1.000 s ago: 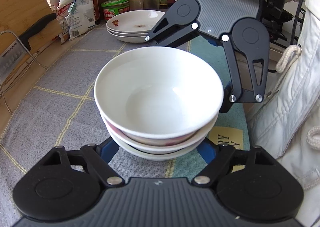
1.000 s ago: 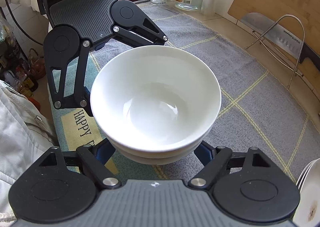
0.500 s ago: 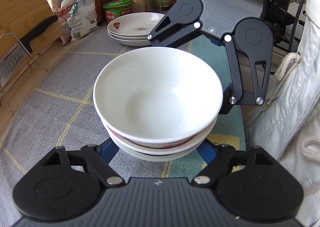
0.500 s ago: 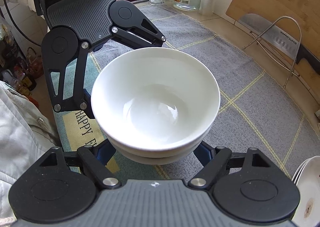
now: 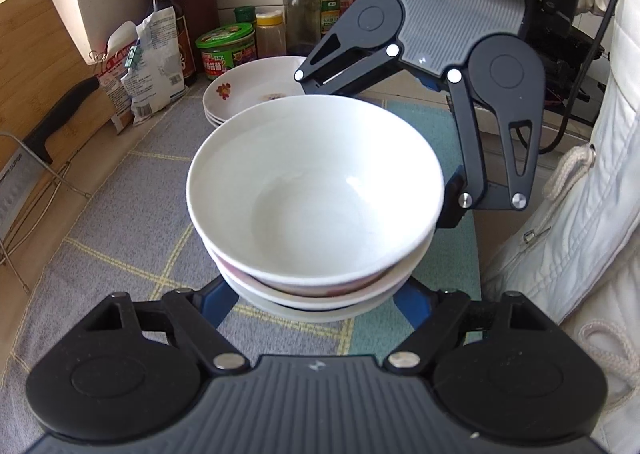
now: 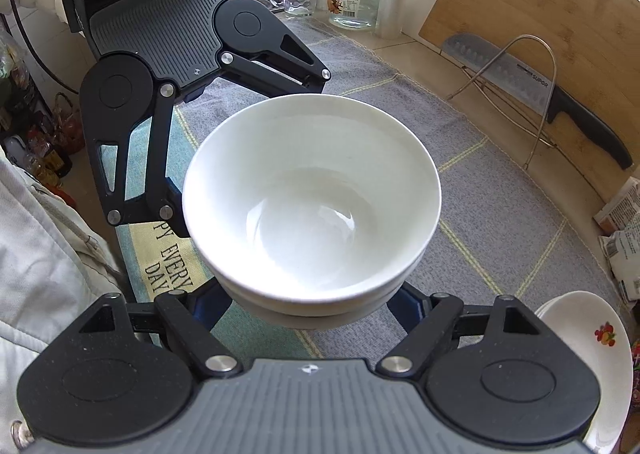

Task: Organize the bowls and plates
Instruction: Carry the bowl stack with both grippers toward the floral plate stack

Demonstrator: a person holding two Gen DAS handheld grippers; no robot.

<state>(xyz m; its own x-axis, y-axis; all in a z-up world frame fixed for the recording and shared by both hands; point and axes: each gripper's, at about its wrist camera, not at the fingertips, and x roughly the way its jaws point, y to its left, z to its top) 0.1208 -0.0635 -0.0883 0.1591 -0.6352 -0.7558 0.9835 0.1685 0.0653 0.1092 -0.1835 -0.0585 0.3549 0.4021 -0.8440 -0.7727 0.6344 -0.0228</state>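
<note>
Your left tongs (image 5: pixel 316 294) and right tongs (image 6: pixel 316 298) both clamp the stack of white bowls (image 5: pixel 316 194) from opposite sides, clear above the desk mat (image 5: pixel 132 190). The stacked plates (image 5: pixel 256 94) lie just beyond the bowls, toward the right tongs' side, nearer that hand.

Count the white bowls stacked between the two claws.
3 white ceramic bowls, nested in one stack over the grey woven mat: the plain top bowl, a middle bowl with a reddish pattern under it, and a bottom bowl showing only its rim. Another could be hidden beneath.
</note>
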